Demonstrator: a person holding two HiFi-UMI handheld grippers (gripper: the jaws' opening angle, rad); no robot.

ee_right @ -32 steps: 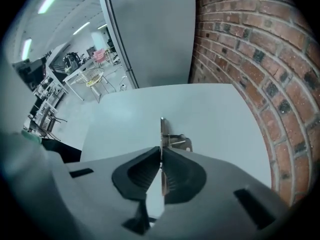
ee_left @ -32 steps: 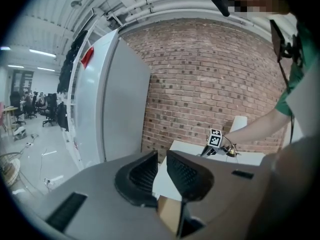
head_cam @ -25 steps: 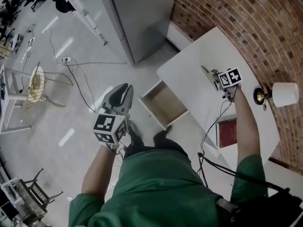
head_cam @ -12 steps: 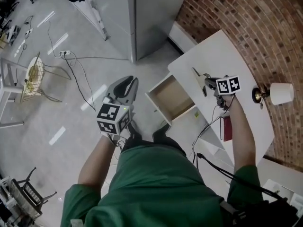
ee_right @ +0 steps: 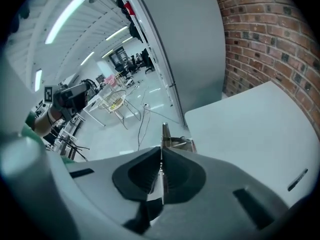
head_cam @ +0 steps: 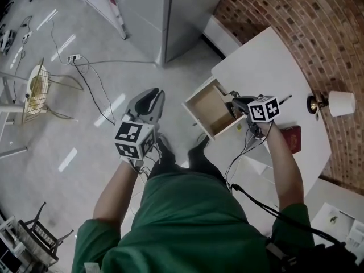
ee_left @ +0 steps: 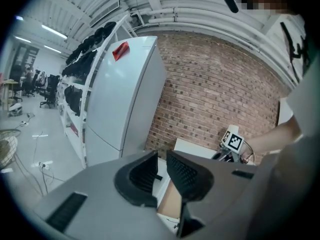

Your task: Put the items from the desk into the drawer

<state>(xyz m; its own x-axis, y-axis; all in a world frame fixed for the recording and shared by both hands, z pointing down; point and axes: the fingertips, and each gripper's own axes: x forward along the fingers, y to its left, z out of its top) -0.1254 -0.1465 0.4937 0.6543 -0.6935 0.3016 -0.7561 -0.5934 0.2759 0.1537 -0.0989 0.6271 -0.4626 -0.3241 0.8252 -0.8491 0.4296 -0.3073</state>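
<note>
Pinching a thin flat strip (ee_right: 163, 132) edge-on between jaws closed tight on it, right gripper (head_cam: 233, 103) hangs over the desk-side edge of the open drawer (head_cam: 207, 104); what the strip is, cannot tell. One drawer, pulled out from the white desk (head_cam: 267, 67); only its bare wooden bottom shows, with the strip above it, not in it. On the desk: one red book (head_cam: 294, 139), one dark pen-like stick (ee_right: 298, 178), one lamp (head_cam: 341, 103). Left gripper (head_cam: 151, 95) is held out over the floor, well apart from the drawer, jaws a narrow gap apart with nothing gripped. Book and lamp show in the head view only. Left gripper view looks across to the right gripper's marker cube (ee_left: 232, 140) against the brick wall (ee_left: 215, 99). Right gripper view shows the strip's held end between the pads.
</note>
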